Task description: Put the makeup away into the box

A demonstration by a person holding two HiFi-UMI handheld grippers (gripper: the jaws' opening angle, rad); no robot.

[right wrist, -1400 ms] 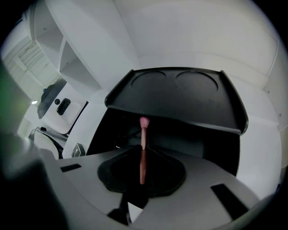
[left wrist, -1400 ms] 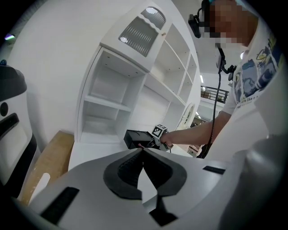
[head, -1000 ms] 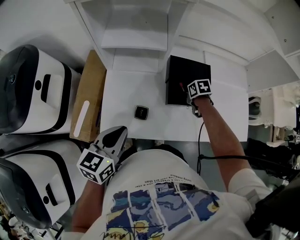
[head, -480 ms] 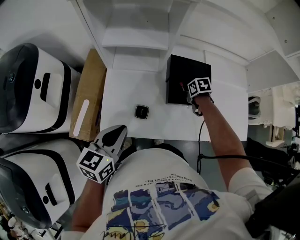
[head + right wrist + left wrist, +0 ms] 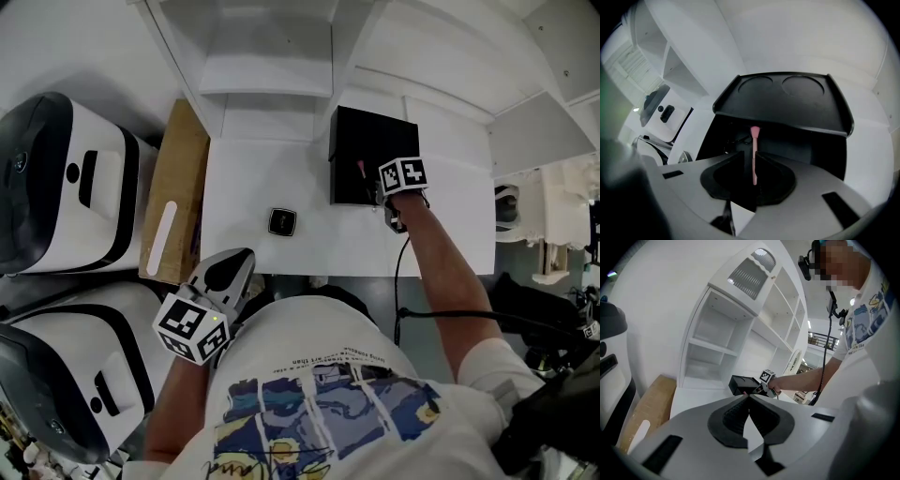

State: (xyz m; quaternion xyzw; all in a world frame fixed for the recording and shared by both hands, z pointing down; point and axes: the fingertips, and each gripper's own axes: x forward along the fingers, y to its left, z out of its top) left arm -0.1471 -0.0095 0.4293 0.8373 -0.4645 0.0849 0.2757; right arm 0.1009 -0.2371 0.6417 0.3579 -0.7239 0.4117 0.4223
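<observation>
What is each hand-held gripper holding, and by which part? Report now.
Left hand-held gripper: nothing, jaws together. Right hand-held gripper: jaws opening, letting go of the pink brush, whose handle lies between them, head toward the black box.

**Bright, even light; strong bending at the edges of the gripper views**

The head view is sharp and evenly lit from above. The white bench (image 5: 244, 192) comes close to glare and carries only faint shadows. The black box (image 5: 370, 150) swallows detail inside. Both gripper views curve heavily and darken at the corners, and the left edge of the right gripper view is smeared.

Dark, indistinct contents inside box (image 5: 787, 101)
</observation>
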